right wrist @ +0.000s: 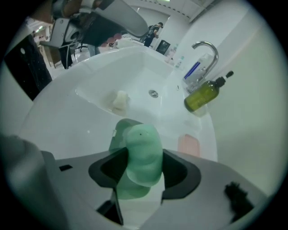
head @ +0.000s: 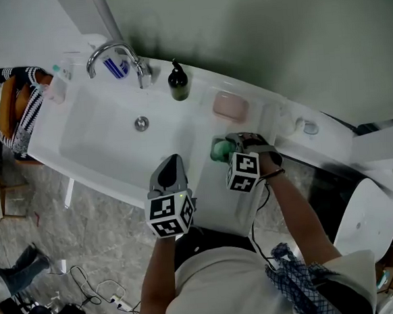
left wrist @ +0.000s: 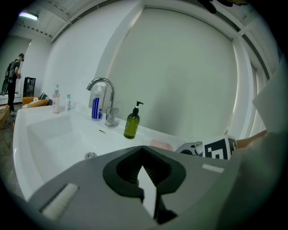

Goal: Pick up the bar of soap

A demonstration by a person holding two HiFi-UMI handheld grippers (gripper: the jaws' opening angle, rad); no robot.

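Soap bar [right wrist: 139, 152] between jaws of the right claw [right wrist: 140, 170] (tight, pale green)

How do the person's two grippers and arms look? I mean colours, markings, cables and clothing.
The left gripper and the right gripper both have grey bodies with black jaw pads. Each carries a cube with black-and-white square markers. A thin black cable runs back from the right gripper along the arm. The person wears a white shirt; the forearms are bare.
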